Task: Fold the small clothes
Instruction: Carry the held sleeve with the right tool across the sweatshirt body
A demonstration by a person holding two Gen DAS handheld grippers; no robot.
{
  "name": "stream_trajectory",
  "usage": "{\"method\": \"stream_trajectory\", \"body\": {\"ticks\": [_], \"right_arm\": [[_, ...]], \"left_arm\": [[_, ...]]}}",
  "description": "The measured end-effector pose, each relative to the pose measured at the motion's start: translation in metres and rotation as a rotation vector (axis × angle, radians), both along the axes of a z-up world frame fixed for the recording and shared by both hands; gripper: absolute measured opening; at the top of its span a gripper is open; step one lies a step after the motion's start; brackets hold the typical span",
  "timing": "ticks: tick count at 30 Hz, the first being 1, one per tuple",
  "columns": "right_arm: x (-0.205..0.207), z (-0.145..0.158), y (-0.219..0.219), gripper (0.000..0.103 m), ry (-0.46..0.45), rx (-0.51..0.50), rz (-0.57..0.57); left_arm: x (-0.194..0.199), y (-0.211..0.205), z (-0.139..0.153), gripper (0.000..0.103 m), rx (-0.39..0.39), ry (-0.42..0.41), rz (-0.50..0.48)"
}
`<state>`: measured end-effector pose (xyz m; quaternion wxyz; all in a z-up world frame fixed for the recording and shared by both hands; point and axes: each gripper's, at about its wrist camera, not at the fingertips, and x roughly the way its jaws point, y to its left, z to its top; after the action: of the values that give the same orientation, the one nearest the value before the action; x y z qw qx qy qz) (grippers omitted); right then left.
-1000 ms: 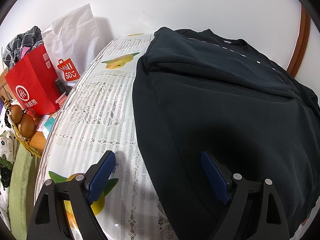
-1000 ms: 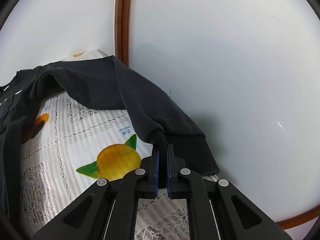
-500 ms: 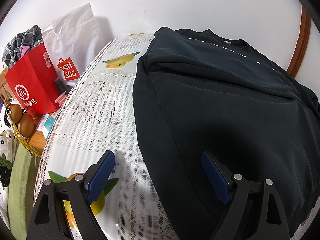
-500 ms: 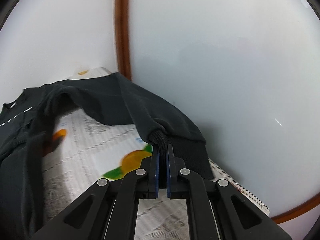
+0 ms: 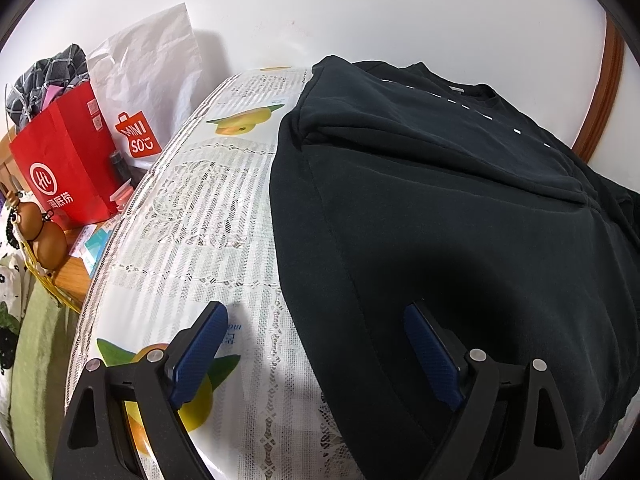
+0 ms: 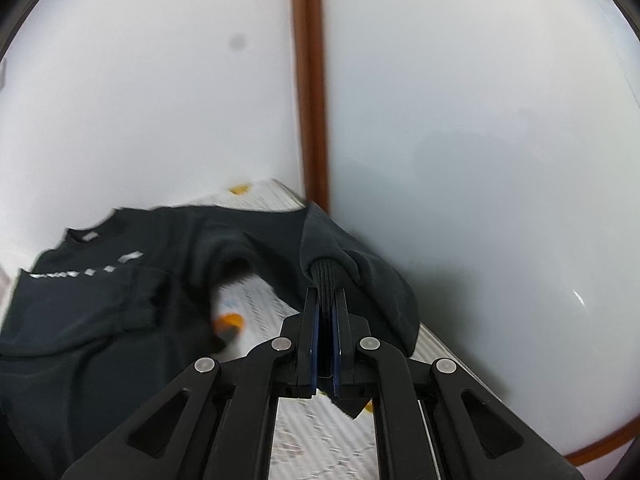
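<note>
Bags [image 5: 76,160] crowd left edge — tablecloth [image 5: 192,220] beside sweatshirt [image 5: 440,220] bare.

Left gripper [image 5: 316,344] agape over black sweatshirt [image 5: 460,208] edge, tablecloth [image 5: 192,216]

Table [image 5: 132,240] covered by a white lace-patterned cloth [image 5: 208,216] (printed with yellow fruit), bearing a black sweatshirt [image 5: 460,220] spread flat across its right half.
</note>
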<state>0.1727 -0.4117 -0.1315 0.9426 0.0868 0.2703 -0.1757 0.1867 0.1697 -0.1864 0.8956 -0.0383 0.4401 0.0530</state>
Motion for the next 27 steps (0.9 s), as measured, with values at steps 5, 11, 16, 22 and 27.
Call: {"method": "stream_trajectory", "body": {"ticks": [5, 11, 16, 22, 27], "right_arm": [[0.012, 0.029, 0.019, 0.005, -0.029, -0.009, 0.087], [0.03, 0.044, 0.078, 0.005, -0.033, -0.03, 0.237], [0.063, 0.045, 0.152, 0.005, -0.026, 0.006, 0.374], [0.095, 0.04, 0.275, 0.005, -0.005, -0.015, 0.603], [0.126, 0.027, 0.386, 0.005, 0.034, 0.008, 0.793]], "left_arm": [[0.0, 0.0, 0.005, 0.088, -0.019, 0.021, -0.031], [-0.01, 0.017, 0.023, 0.088, -0.056, 0.018, -0.019], [-0.017, 0.019, 0.03, 0.088, -0.017, 0.011, -0.054], [-0.021, 0.017, 0.03, 0.088, 0.035, 0.001, -0.09], [-0.021, 0.024, 0.029, 0.088, 0.011, -0.005, -0.106]]}}
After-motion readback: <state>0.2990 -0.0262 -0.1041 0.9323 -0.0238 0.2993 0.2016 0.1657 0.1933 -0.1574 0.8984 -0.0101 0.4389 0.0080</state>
